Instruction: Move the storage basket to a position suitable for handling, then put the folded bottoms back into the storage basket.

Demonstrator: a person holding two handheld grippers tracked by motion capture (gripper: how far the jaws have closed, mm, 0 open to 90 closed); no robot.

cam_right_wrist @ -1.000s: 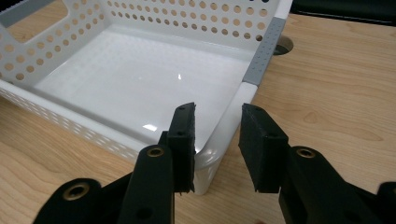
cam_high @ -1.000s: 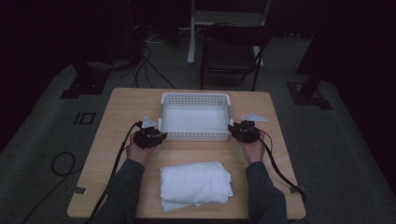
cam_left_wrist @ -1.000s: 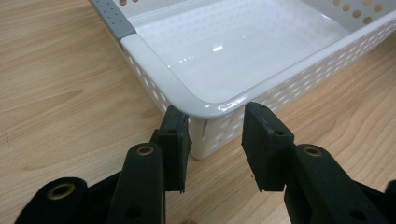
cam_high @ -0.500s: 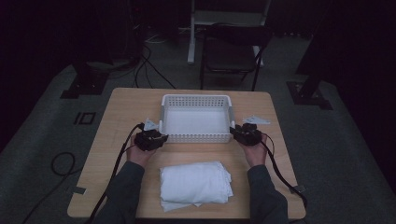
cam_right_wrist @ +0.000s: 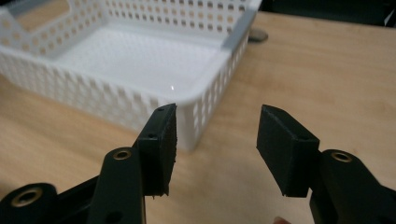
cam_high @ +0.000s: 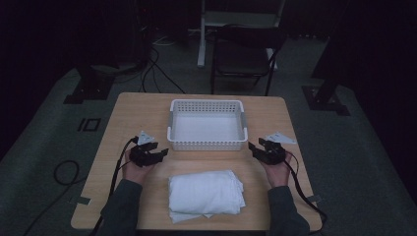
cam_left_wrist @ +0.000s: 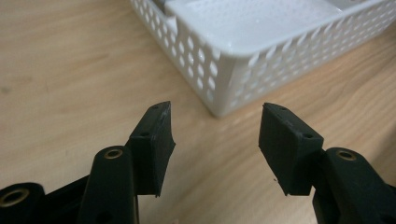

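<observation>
A pale wooden bench (cam_high: 147, 108) with rounded corners and a faint grain carries a white plastic basket (cam_high: 206, 124), rectangular and shallow, its walls pierced with rows of small holes and its floor smooth and bare. In the high view the basket sits toward twelve o'clock on the bench, and a folded white cloth (cam_high: 205, 194), soft and slightly rumpled with layered edges, lies at six o'clock, near the person's edge. The left gripper (cam_high: 156, 153) rests at about nine o'clock from the cloth, held in the person's left hand (cam_high: 134, 169), its matte black jaws spread wide with nothing between them; in the left gripper view the basket's near corner (cam_left_wrist: 219, 105) sits just beyond the gap, toward twelve o'clock, apart from both pads. The right gripper (cam_high: 256, 148) sits at about three o'clock from the cloth, held in the right hand (cam_high: 275, 172), its jaws likewise wide and empty; in the right gripper view the basket's corner (cam_right_wrist: 191, 126) stands partly behind the left pad. A dark chair (cam_high: 243, 54) stands on the grey floor (cam_high: 44, 147) beyond the bench.
</observation>
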